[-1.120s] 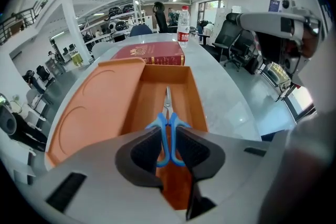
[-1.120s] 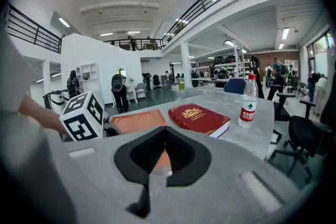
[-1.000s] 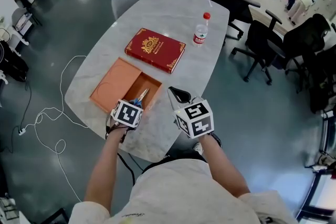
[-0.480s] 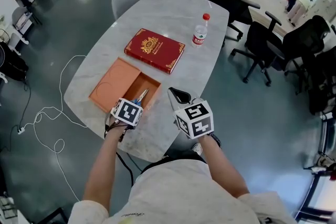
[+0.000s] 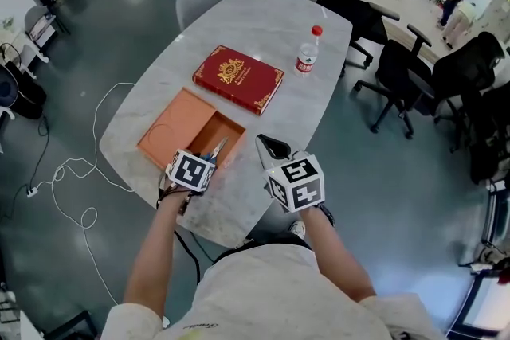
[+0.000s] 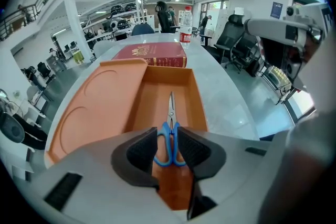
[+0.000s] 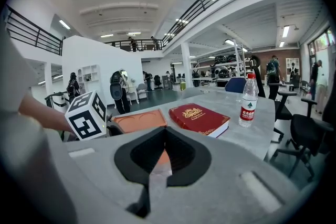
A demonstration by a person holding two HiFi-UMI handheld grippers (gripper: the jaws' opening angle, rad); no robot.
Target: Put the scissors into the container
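Observation:
Blue-handled scissors (image 5: 217,148) point away from me over the open orange container (image 5: 232,124) near the table's front edge. My left gripper (image 5: 205,158) is shut on the scissors. In the left gripper view the blue handles (image 6: 169,140) sit between the two dark pads, and the blades reach forward above the container's floor (image 6: 181,93). Whether the scissors touch the floor I cannot tell. My right gripper (image 5: 272,146) hovers to the right of the container, shut and holding nothing; its pads (image 7: 177,153) meet in the right gripper view.
The container's flat orange lid (image 5: 170,132) lies attached on its left. A red book (image 5: 237,78) lies beyond it and a water bottle (image 5: 306,52) with a red cap stands further right. Office chairs (image 5: 398,68) ring the table; a white cable (image 5: 76,171) lies on the floor at left.
Almost nothing has moved. Both grippers hold the same places, with the scissors still over the container; only the head view has shifted slightly.

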